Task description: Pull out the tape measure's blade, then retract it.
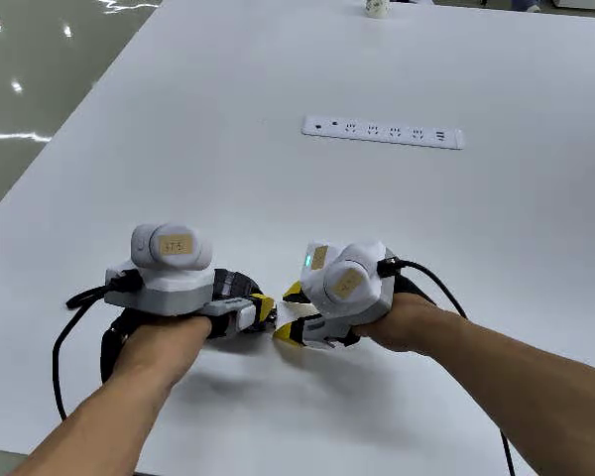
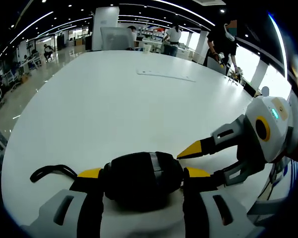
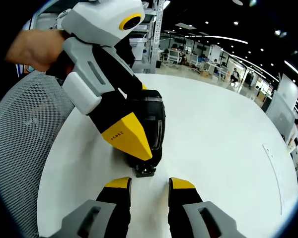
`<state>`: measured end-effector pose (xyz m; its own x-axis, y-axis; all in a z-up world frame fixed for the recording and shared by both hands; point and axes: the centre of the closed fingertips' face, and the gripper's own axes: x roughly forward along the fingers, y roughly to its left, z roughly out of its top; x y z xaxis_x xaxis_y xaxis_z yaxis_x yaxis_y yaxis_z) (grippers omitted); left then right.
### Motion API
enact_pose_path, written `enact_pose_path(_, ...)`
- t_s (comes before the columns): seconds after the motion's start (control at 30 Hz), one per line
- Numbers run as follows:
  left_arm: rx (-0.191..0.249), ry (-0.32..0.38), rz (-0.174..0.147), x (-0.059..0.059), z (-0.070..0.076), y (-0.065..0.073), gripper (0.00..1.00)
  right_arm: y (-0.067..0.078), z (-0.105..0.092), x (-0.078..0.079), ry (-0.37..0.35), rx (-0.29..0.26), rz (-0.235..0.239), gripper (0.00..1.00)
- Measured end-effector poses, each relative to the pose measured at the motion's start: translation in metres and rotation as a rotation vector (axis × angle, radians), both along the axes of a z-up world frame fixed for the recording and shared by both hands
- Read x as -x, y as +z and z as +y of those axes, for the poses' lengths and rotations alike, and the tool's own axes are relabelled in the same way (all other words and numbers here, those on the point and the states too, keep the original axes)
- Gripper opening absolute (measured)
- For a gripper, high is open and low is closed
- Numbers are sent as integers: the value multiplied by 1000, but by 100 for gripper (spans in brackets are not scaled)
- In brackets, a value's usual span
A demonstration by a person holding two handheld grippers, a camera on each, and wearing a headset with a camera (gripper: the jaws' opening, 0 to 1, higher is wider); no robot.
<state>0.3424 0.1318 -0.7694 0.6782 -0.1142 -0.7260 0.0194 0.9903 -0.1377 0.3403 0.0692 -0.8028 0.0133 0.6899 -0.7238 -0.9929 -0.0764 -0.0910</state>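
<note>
A black tape measure (image 1: 234, 288) (image 2: 144, 179) sits clamped between the yellow-tipped jaws of my left gripper (image 1: 254, 303) (image 2: 144, 174), low over the white table (image 1: 278, 198). Its wrist strap (image 2: 50, 171) trails to the left. My right gripper (image 1: 290, 313) (image 3: 149, 184) faces it from the right, open with a narrow gap between its fingertips. In the right gripper view the metal blade hook (image 3: 145, 171) pokes out of the case (image 3: 150, 124) just ahead of that gap, not between the pads. The left gripper view shows the right gripper (image 2: 201, 159) reaching in from the right.
A white power strip (image 1: 382, 131) (image 2: 164, 74) lies farther back on the table. A small white object (image 1: 377, 8) stands at the far edge. Black cables (image 1: 64, 337) hang off the near side. A grey mesh chair (image 3: 20, 144) stands by the table; people stand beyond it.
</note>
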Motion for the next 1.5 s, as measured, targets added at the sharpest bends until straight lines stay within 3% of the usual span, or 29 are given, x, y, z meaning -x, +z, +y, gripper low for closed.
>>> enact_pose_path(0.3,24,-23,-19,3,-1,6,67,8,-23,-7,-93,-20,19,34)
enact_pose_path(0.67,27,-60,-46,12,0,11,71,11,-51,-3,-167,-26,48,45)
enact_pose_path(1.07,22,-115,-98,21,4,18,75,20,-85,-4,-261,-47,45,52)
enact_pose_path(1.23,25,-132,-123,25,7,21,78,23,-98,-4,-310,-75,48,56)
enact_pose_path(1.5,12,-159,-126,36,12,16,80,30,-114,-2,-374,-126,55,60)
